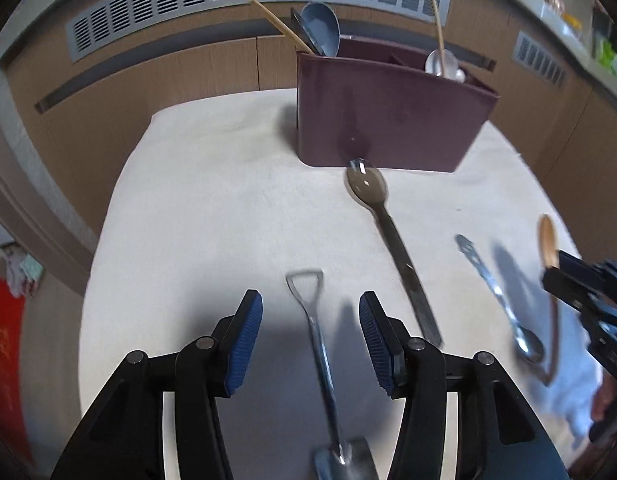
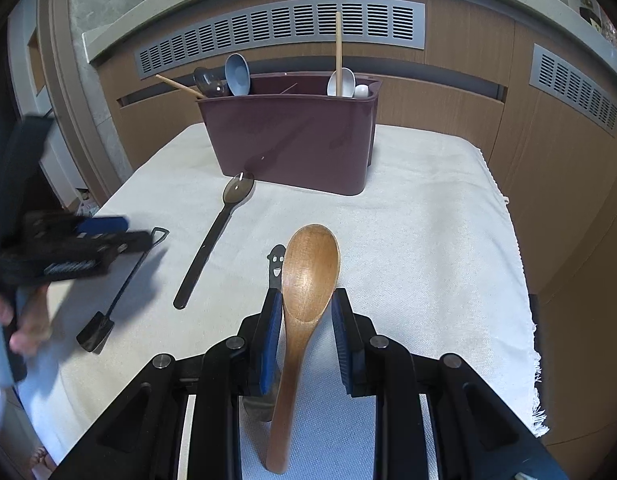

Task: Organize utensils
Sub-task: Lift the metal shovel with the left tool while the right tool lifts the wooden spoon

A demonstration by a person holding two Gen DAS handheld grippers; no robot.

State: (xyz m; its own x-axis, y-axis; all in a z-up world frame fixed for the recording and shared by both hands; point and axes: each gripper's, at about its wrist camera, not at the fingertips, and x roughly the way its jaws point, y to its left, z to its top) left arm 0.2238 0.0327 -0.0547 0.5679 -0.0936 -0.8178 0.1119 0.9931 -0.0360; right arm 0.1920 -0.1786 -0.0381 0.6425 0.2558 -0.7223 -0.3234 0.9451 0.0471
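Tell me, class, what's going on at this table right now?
A person is sorting utensils into a maroon caddy with two hand-held grippers. The right hand-held gripper is shut on a wooden spoon. The left hand-held gripper is open over a shovel-shaped metal spoon lying on the white cloth. A long dark spoon also lies loose.

Shovel spoon (image 1: 322,360) bowl blurred, cut by bottom edge; smiley spoon (image 2: 276,261) mostly behind wooden spoon (image 2: 304,300).
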